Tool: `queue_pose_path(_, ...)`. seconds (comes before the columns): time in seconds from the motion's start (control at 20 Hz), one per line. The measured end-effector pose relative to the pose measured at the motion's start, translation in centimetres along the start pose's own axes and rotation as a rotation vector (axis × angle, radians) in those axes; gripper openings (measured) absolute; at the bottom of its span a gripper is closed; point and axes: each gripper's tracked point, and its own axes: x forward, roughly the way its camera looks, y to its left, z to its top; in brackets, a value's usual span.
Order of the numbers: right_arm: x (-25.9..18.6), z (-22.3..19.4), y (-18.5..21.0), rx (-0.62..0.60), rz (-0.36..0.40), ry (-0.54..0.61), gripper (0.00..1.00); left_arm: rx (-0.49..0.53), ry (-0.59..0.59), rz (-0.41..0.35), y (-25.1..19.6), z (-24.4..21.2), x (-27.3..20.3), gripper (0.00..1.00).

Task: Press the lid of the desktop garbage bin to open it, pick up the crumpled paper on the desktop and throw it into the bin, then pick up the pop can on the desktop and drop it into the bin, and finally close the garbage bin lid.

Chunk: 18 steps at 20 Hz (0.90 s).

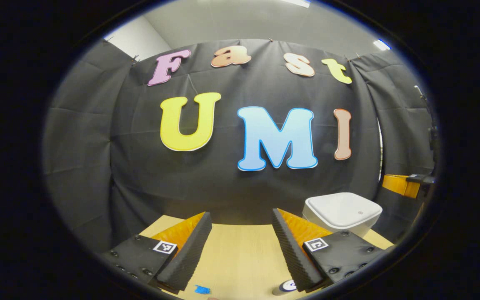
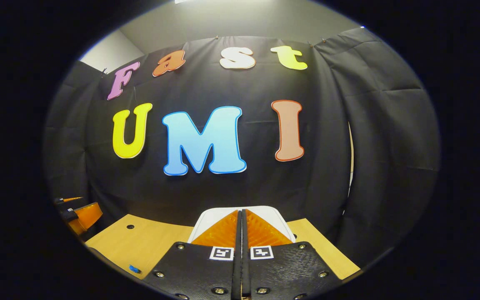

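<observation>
Wood-grain desktop (image 1: 240,254) runs under both grippers and we're at step one: bin lid not yet pressed. Going left to right in the left gripper view: left gripper (image 1: 242,233) has its fingers well apart with nothing between them, hovering over bare desk; a small blue mark (image 1: 202,289) sits near the bottom edge, and just right of it, by the right finger, a round object (image 1: 286,286) pokes in, possibly the pop can's top, too cropped for us to say. Farther right the white garbage bin (image 1: 342,212) stands at the back right of the desk, lid down, small dot on the lid. At the far right edge we see the other gripper. In the right gripper view, the right gripper (image 2: 241,225) has its fingers together, empty, lined up straight at the bin (image 2: 213,216) just ahead. We'd judge closed tips are right for a push: come down square on the lid, press firmly, then back off so it can spring up. Crumpled paper: we can't place it. Readable writing: none on the bin; only square fiducial tags (image 2: 241,252) on the grippers.
</observation>
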Motion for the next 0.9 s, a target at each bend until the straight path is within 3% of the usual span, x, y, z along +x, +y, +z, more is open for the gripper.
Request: queue_pose_path(0.9, 4.4, -2.7, 0.3, 0.005, 0.043, 0.073, 0.0, 0.003, 0.031, 0.04, 0.4, -1.1, 1.3, 0.95)
